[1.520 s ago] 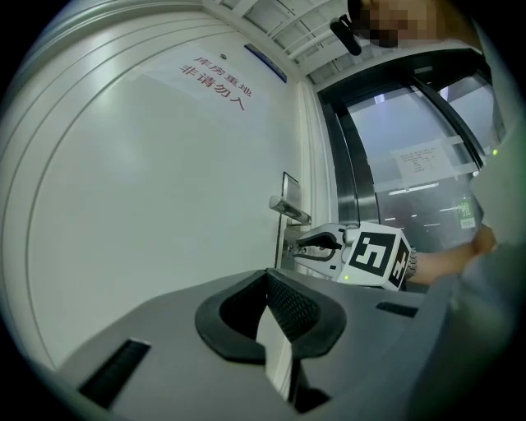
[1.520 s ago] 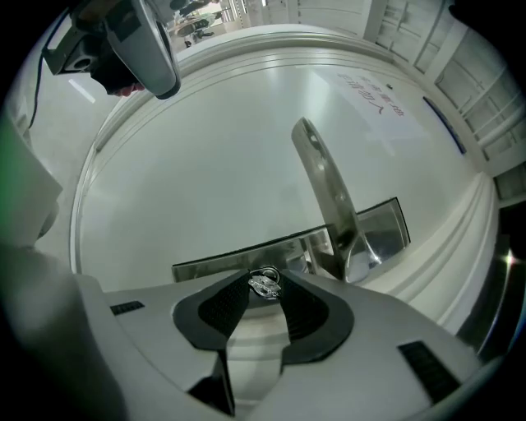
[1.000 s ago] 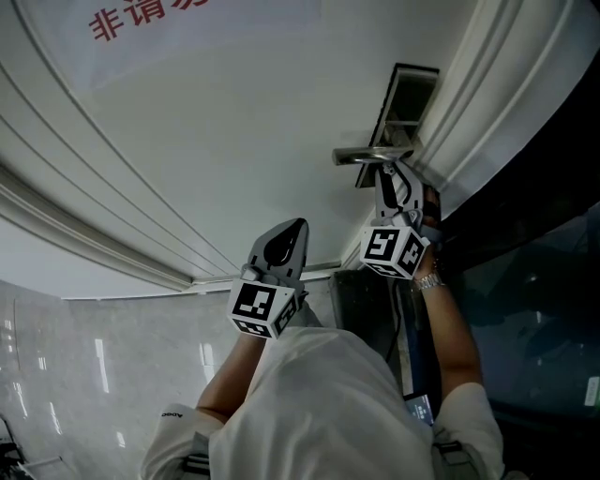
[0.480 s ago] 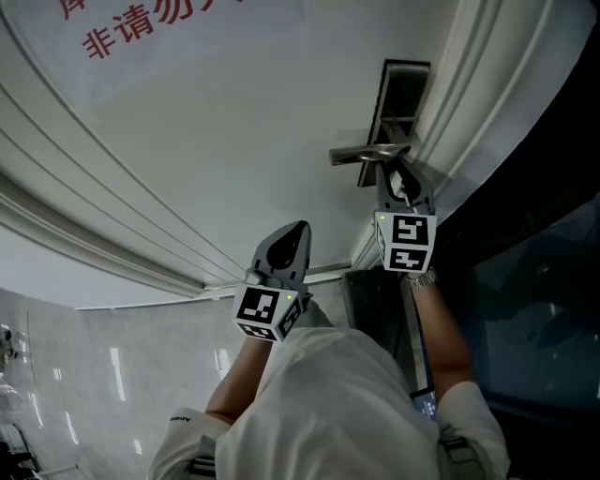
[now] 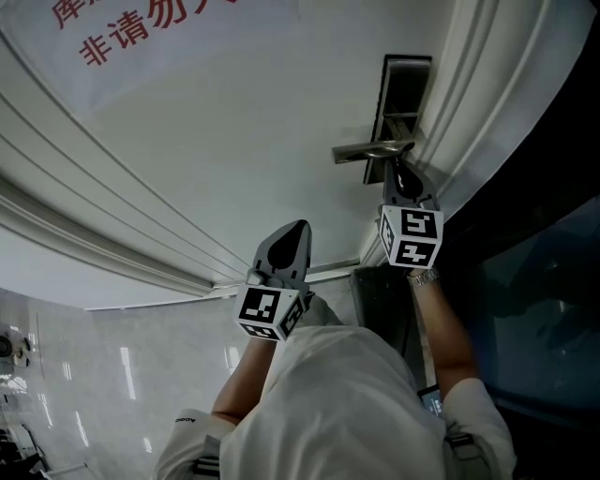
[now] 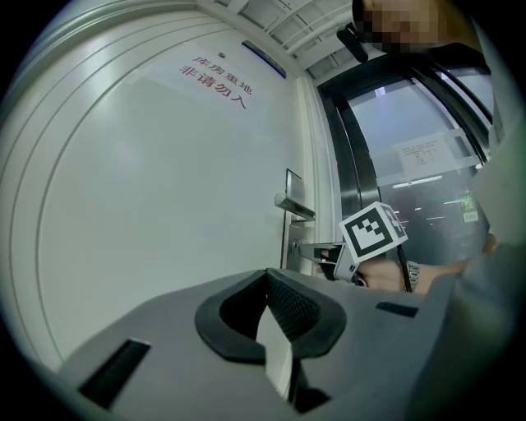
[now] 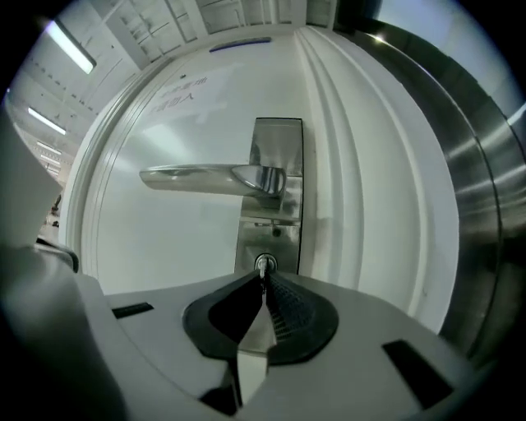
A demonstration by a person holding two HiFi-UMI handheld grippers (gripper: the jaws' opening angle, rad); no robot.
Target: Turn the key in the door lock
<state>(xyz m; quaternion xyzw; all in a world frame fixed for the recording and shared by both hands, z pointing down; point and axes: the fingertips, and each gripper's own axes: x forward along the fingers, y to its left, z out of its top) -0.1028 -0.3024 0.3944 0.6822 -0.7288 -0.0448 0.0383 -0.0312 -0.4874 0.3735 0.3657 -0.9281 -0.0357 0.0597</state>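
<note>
A steel lock plate (image 7: 278, 185) on the white door (image 5: 234, 141) carries a lever handle (image 7: 205, 175), with the keyhole below it. A small key (image 7: 264, 265) sticks out of that keyhole. My right gripper (image 7: 263, 282) points level at it; its jaws have just been closing and now pinch the key's head. In the head view the right gripper (image 5: 397, 178) sits just under the handle (image 5: 370, 150). My left gripper (image 5: 289, 242) hangs back from the door, shut on nothing; the left gripper view shows its jaws (image 6: 267, 279) pressed together.
Red lettering (image 5: 141, 28) is printed on the door. Raised white mouldings (image 5: 487, 103) frame the door's lock side, with a dark glass and steel panel (image 5: 544, 281) beyond. Polished pale floor (image 5: 84, 366) lies at the left. A wristwatch (image 5: 424, 277) is on the right wrist.
The right gripper has rolled about its own axis under the handle, its marker cube now showing a different face, and its jaws have come together. The left gripper has stayed put.
</note>
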